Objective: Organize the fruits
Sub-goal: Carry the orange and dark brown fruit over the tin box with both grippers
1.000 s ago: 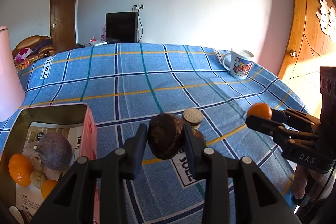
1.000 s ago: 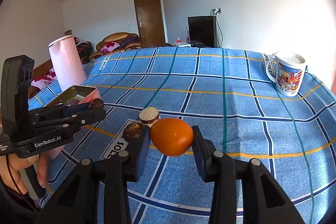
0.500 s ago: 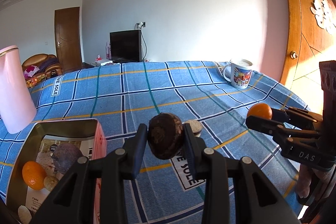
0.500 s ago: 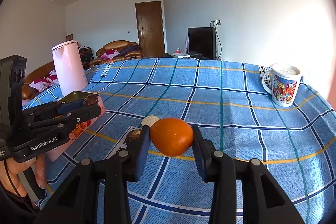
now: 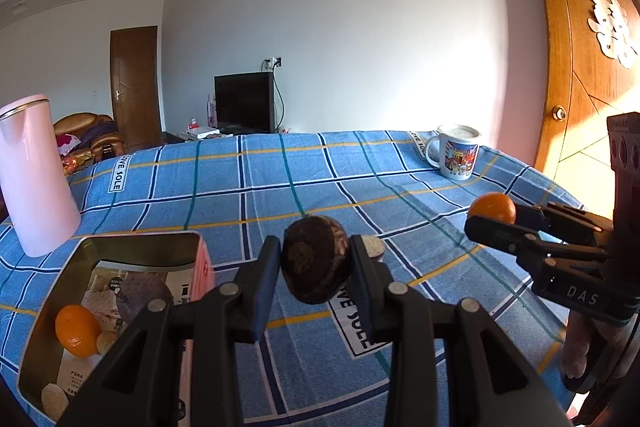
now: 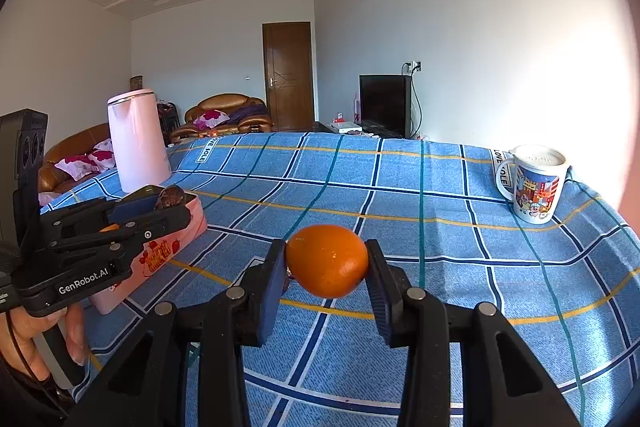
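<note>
left wrist view: the tin (image 5: 52, 311) is cut off by the bottom-left edge, its near wall partly behind the left gripper (image 5: 316, 267). the purple fruit (image 5: 140, 297) inside is half hidden by a finger. a pale round thing (image 5: 374, 247) on the cloth shows only a sliver past the dark fruit (image 5: 316, 259). right wrist view: something dark (image 6: 285, 277) peeks out behind the orange (image 6: 327, 261), too hidden to id. mug (image 6: 538, 183) print too small to read. tin contents blocked by left gripper.
</note>
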